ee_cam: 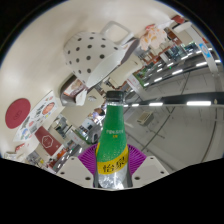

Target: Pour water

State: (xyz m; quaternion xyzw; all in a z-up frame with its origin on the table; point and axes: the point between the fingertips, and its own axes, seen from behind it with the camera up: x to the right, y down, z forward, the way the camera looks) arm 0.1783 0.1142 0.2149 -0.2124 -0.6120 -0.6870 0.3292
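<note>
Fingers (113, 172) clamp both purple pads against bottle (114, 135) at its labelled lower body; bottle upright, black cap well above grip, ceiling lights behind; looks light, thin plastic, slippery label; hold mid-body, squeeze gently.
</note>
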